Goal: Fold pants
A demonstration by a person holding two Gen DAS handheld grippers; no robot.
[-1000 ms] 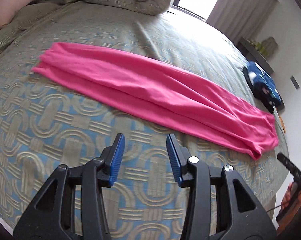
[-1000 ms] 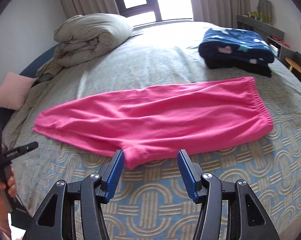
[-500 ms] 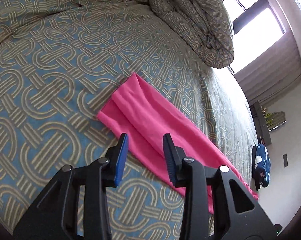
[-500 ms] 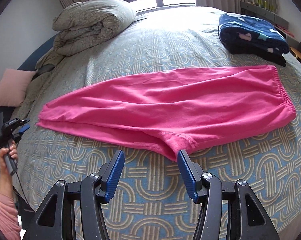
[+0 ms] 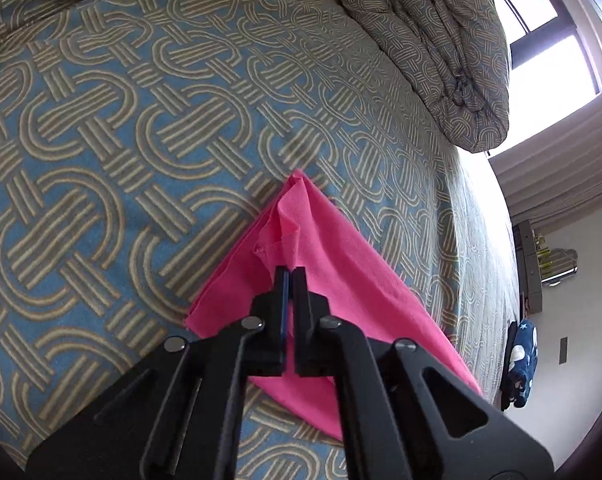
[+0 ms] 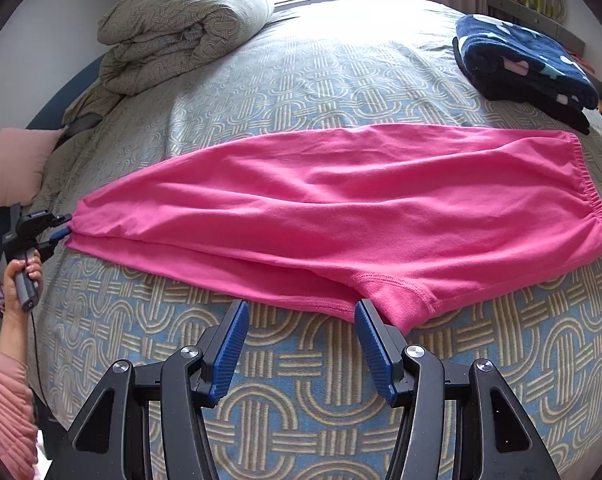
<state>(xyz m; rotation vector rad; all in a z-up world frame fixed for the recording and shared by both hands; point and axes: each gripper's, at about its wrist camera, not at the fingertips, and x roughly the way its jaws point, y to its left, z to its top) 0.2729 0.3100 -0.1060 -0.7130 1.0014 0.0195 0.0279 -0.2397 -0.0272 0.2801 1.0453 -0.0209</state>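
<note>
Watching the left gripper (image 5: 288, 276) pinch the cuffs of soft, floppy pink fleece pants (image 6: 341, 216) lying flat on the patterned bed (image 6: 341, 80); right gripper (image 6: 299, 320) gapes near the crotch. Light fabric, grab the hems.

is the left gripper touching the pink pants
Touching. In the left wrist view the left gripper is clamped shut on the bunched leg end of the pink pants.

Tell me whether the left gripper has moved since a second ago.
Yes. The left gripper has travelled along the pink pants from mid-leg to the leg end, toward the rolled duvet side of the bed; its jaws have just closed on the hem.
</note>
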